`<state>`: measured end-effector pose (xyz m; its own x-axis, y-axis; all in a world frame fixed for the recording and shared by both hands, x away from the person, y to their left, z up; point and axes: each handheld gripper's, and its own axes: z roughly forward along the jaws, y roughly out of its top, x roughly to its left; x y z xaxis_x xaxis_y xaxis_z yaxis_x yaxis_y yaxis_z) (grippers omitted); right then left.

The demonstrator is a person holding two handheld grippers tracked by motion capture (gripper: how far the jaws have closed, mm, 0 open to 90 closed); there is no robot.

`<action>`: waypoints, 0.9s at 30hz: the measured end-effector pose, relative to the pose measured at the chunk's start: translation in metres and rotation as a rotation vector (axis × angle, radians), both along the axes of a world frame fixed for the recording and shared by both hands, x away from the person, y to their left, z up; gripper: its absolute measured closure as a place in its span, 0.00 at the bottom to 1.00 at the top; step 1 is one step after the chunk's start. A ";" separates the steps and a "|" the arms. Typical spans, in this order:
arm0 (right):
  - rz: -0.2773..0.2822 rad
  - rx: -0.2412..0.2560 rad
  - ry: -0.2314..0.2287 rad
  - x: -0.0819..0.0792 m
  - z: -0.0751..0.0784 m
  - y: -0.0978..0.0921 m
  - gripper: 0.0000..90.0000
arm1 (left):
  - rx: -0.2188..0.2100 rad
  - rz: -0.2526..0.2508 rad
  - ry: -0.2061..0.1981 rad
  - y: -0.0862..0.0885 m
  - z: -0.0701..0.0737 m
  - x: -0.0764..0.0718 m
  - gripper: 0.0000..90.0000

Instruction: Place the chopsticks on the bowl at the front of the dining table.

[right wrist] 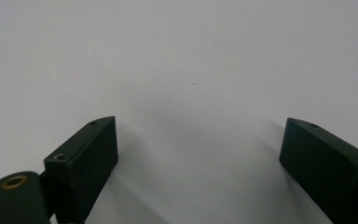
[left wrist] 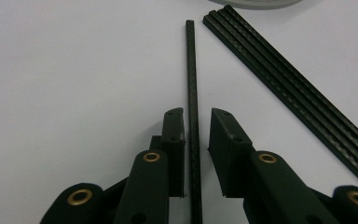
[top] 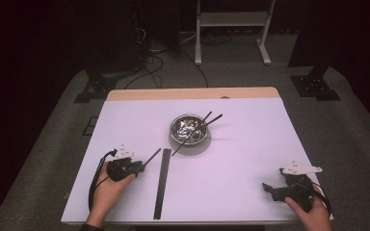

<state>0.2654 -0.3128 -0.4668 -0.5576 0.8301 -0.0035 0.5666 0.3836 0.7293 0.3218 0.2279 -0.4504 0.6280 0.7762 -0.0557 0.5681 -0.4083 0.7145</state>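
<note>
Looking down from the high view: white table (top: pixel 250 159), shiny round steel bowl (top: pixel 189 129) near the middle with two thin black chopsticks (top: pixel 198 127) leaning over its rim. Nearer the person, a neat row of black chopsticks (top: pixel 162 183) lying flat side by side, running front to back. Just left of that row, a single slim black square-section chopstick (top: pixel 151 157), angled, its near end inside the left gripper (top: pixel 137 167). Far right and near the front edge, the right gripper (top: pixel 273 191), well apart from everything.

Moving to the left gripper view: single chopstick (left wrist: pixel 193 107) running straight up between the black jaws, which stand narrow around it with a thin gap showing on each side, so not clamped yet by the look of it. Row of laid chopsticks (left wrist: pixel 289 88) off diagonally to the right, apart from the single one. Likely light, stiff and rather slick, with a woven, carbon-like surface; thin enough to roll or pivot under an off-centre pinch. Best taken on the flat faces, near the thick end where the left gripper (left wrist: pixel 197 116) already sits, squeezed squarely so the stick stays in line.

Turning to the right gripper view: right gripper (right wrist: pixel 198 123) with jaws spread wide, nothing between them, bare white table (right wrist: pixel 182 56) beneath.
</note>
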 end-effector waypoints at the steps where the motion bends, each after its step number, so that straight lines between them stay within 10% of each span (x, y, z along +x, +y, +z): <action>1: 0.000 0.000 0.000 0.000 0.000 0.000 0.11 | 0.000 -0.003 0.002 0.000 0.000 0.000 0.86; 27: 0.000 0.000 0.001 0.000 0.000 0.000 0.11 | -0.012 0.026 0.070 -0.003 0.011 -0.001 0.96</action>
<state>0.2654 -0.3128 -0.4667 -0.5577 0.8300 -0.0036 0.5669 0.3841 0.7288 0.3213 0.2247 -0.4397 0.6018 0.7913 -0.1081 0.6274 -0.3846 0.6771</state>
